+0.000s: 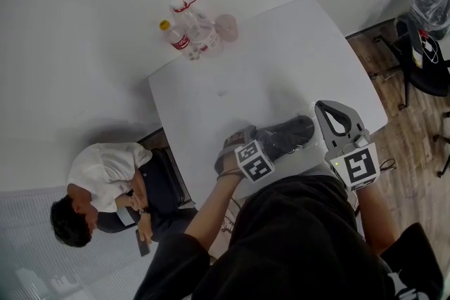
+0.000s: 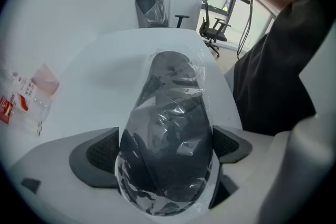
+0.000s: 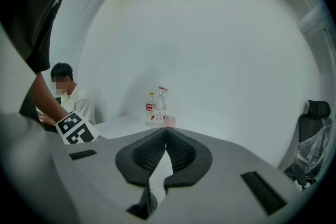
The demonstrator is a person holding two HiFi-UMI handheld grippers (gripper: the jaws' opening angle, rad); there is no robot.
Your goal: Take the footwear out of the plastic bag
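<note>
Here, the left gripper straddles the bagged shoe, jaws spread; the right gripper is pinched shut, empty.
Closing now could clamp shoe and plastic bag together, freeing nothing.

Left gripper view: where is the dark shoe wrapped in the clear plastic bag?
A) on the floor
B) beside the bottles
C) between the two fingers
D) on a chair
C: the dark shoe in its clear plastic bag lies on the white table between the left gripper's spread fingers.
</note>
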